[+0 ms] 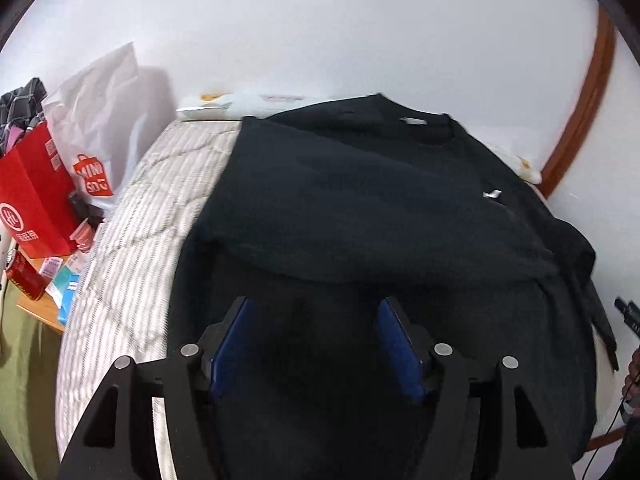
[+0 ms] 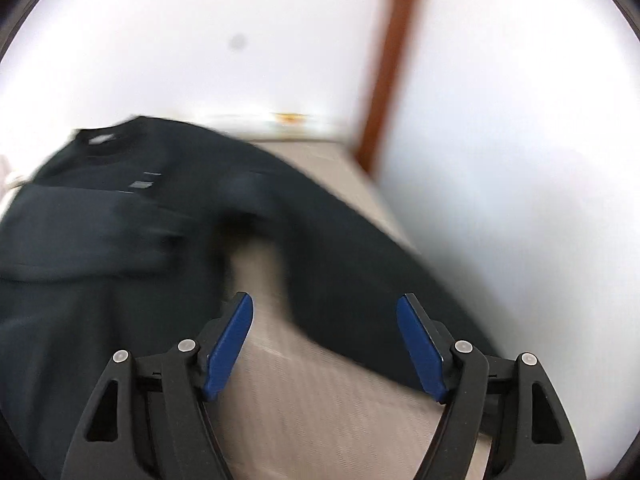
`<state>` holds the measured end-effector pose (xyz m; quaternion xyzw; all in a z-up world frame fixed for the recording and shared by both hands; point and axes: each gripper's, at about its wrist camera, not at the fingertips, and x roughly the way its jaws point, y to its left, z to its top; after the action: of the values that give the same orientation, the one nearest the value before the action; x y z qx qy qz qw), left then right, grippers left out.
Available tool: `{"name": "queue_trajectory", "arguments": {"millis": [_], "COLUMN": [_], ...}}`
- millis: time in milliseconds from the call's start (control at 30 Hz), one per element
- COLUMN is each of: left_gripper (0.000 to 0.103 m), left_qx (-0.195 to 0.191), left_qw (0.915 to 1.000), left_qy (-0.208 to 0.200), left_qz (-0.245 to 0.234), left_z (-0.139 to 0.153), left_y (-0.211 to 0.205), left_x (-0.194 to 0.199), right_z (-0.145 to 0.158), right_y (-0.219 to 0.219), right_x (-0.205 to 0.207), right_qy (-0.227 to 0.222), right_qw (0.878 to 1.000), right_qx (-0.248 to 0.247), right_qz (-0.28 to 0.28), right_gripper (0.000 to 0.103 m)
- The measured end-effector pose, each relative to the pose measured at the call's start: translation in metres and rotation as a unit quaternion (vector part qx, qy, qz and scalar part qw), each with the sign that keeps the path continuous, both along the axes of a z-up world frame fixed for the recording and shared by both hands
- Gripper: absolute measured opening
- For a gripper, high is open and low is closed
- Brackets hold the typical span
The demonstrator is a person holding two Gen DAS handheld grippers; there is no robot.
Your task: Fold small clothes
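While the striped mattress [image 1: 132,216] stretches beneath both my jaws, the black sweater [image 1: 360,208] lies spread ahead of them, one sleeve [image 2: 360,280] trailing between my right gripper's [image 2: 325,312] parted, empty fingers. My left gripper [image 1: 314,316] gapes empty over the hem.

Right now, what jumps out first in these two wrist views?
The black sweatshirt dominates: it is spread across the striped mattress, neck toward the white wall, with one sleeve stretched out along the bed in the right wrist view. Both grippers hang open and empty above it, the left gripper over the hem, the right gripper near that sleeve. Off the bed's left edge, a red bag stands among clutter.
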<state>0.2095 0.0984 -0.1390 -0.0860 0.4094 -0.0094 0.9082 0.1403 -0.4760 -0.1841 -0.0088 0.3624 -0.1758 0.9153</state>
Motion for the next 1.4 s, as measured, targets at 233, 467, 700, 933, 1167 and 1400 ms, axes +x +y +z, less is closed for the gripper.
{"name": "queue_trajectory", "arguments": {"millis": [233, 467, 700, 933, 1167, 1400], "left_gripper": [0.066, 0.066, 0.066, 0.066, 0.066, 0.065], "left_qx": [0.007, 0.032, 0.046, 0.057, 0.093, 0.106], "left_qw": [0.9998, 0.9988, 0.9975, 0.9965, 0.9936, 0.9932], "left_qy": [0.013, 0.035, 0.044, 0.044, 0.038, 0.032], "left_qz": [-0.009, 0.009, 0.030, 0.042, 0.052, 0.036], "left_z": [-0.008, -0.012, -0.014, -0.021, -0.034, -0.043], "left_y": [-0.030, -0.034, -0.027, -0.010, 0.016, 0.036], "left_x": [-0.023, -0.039, -0.045, -0.048, -0.056, -0.054], "right_z": [-0.041, -0.068, -0.084, -0.040, 0.052, 0.122], "right_y": [-0.091, -0.111, -0.108, -0.091, -0.018, 0.104], "right_x": [-0.067, -0.069, -0.048, -0.042, -0.018, 0.047], "right_qy": [0.039, 0.040, 0.049, -0.001, -0.093, -0.154], "right_qw": [0.995, 0.995, 0.995, 0.997, 0.996, 0.980], "right_qx": [0.051, 0.063, 0.062, 0.037, 0.014, 0.015], "right_qz": [-0.075, -0.069, -0.063, -0.065, 0.006, 0.124], "right_gripper": [0.074, 0.074, 0.035, 0.015, 0.014, 0.014]}}
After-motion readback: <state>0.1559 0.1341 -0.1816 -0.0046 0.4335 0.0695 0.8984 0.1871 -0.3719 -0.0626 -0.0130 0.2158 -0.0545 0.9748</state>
